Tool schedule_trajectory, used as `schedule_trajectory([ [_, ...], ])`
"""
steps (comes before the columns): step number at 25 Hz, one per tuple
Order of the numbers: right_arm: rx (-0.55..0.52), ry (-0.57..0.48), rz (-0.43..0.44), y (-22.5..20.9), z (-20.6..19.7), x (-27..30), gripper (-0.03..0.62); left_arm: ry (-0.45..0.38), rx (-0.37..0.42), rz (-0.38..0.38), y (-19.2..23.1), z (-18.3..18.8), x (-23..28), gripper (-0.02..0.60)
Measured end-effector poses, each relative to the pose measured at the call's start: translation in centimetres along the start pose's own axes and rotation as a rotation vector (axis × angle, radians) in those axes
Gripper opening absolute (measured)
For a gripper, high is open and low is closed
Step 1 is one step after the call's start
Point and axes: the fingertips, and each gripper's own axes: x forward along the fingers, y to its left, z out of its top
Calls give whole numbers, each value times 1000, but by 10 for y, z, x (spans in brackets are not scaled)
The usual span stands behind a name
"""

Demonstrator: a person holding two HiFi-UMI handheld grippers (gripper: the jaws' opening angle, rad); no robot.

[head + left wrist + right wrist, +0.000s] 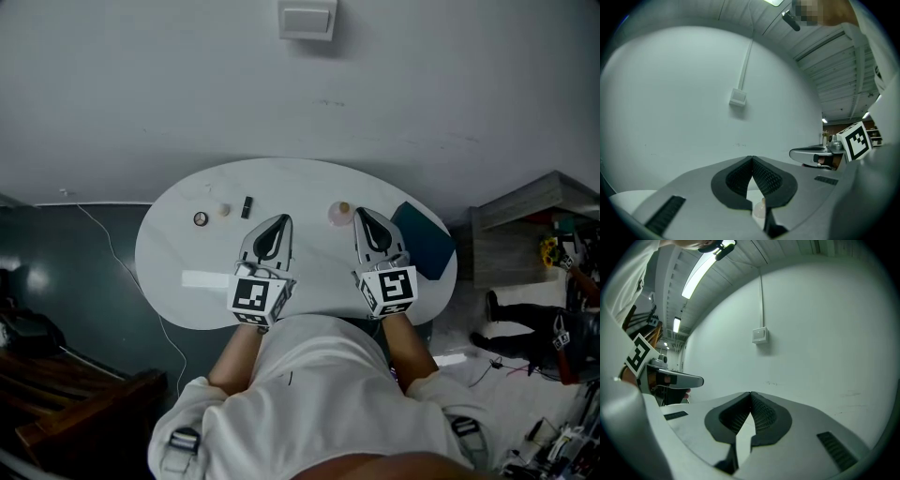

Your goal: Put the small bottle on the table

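A small pale pink bottle (340, 213) with a brown cap stands upright on the white oval table (178, 244), toward the back right. My right gripper (361, 212) is shut and empty, and its tip lies just right of the bottle. My left gripper (280, 218) is also shut and empty, over the table's middle to the left of the bottle. In the left gripper view the jaws (752, 158) meet at the tip, and a pale bottle (761, 207) shows through the gap below them. The right gripper view shows its closed jaws (751, 393) with bare table behind.
A dark teal book (424, 239) lies at the table's right end. At the back left sit a small round object (201, 218), a small pale item (224, 209) and a black stick-like piece (247, 206). A white strip (206, 278) lies near the front left. A grey wall stands behind.
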Motion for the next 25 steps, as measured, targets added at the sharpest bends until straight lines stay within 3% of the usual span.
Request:
schedule_trajectory([
  [25, -35, 20, -29, -1, -2, -12, -2, 5, 25, -57, -18, -5, 6, 12],
])
